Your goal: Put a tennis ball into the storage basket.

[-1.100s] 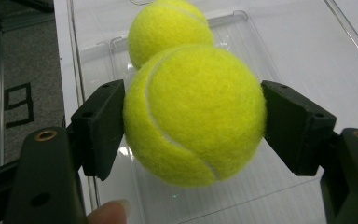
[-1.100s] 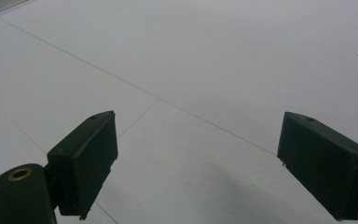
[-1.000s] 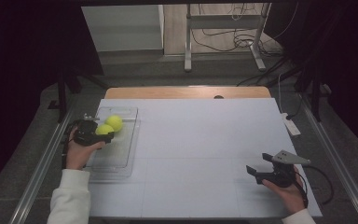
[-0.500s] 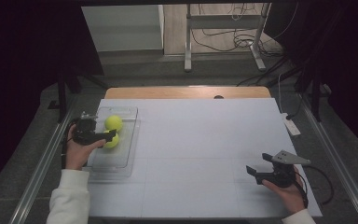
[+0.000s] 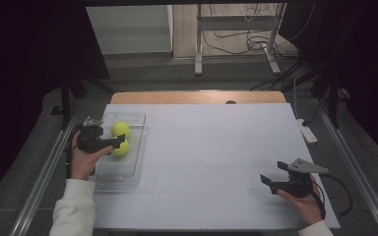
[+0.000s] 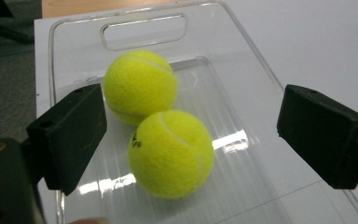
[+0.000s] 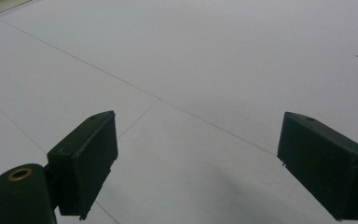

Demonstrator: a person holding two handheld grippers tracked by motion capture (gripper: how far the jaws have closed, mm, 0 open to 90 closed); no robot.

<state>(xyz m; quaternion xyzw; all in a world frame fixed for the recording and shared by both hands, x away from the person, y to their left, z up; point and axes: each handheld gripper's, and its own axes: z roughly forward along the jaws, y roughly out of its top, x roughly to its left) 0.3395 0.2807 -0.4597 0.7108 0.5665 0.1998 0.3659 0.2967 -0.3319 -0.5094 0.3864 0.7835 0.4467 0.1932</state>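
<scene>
Left gripper [image 6: 191, 140] jaws have just been opening, now spread clear of the near yellow felt tennis ball [image 6: 171, 154] at 12 o'clock in the clear plastic tray [image 6: 242, 74]. Withdraw straight back, avoiding contact. Right gripper [image 7: 196, 163]: jaws spread, empty.

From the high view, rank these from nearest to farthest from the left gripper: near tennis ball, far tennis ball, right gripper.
Measured from the left gripper, jaws just opened:
1. Near tennis ball, in the clear tray, right at the jaw tips.
2. Far tennis ball, just beyond it in the same tray, toward the handle end.
3. Right gripper, far across the white table, on the person's right.
</scene>
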